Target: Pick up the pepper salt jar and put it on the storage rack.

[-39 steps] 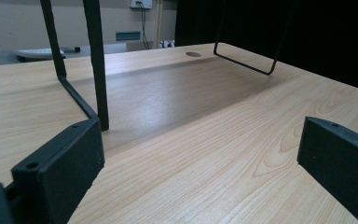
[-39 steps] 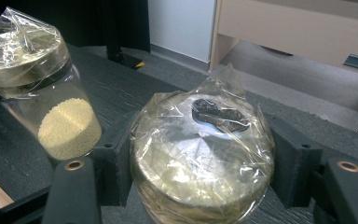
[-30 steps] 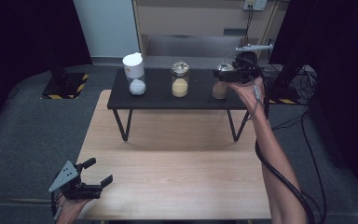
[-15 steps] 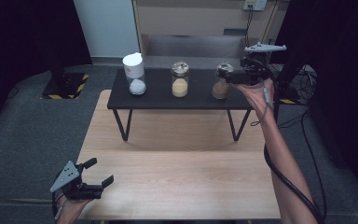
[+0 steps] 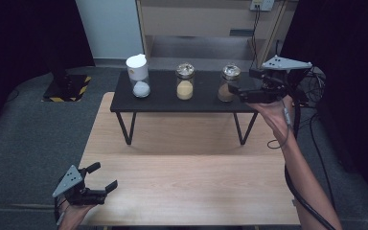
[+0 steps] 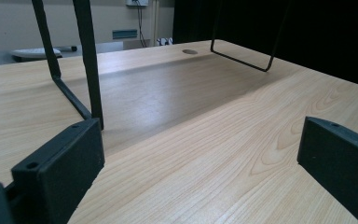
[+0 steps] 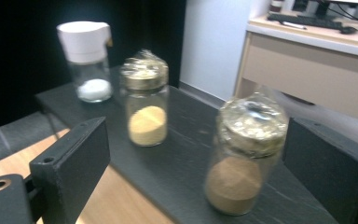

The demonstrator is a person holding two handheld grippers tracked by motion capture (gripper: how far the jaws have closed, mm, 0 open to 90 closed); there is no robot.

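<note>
The right gripper (image 5: 237,92) is hovering with jaws spread, the brown-powder jar (image 7: 244,156) sitting between them untouched, while the left gripper (image 5: 100,179) is resting wide open on the table (image 5: 196,187).

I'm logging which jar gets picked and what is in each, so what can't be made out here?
- Brown jar: motion blur in the right gripper view; contents unclear beyond brown powder.
- Right gripper: in the high view its jaw tips overlap that jar, so contact cannot be judged.
- White-capped jar: too small in the high view to identify its white contents.
</note>
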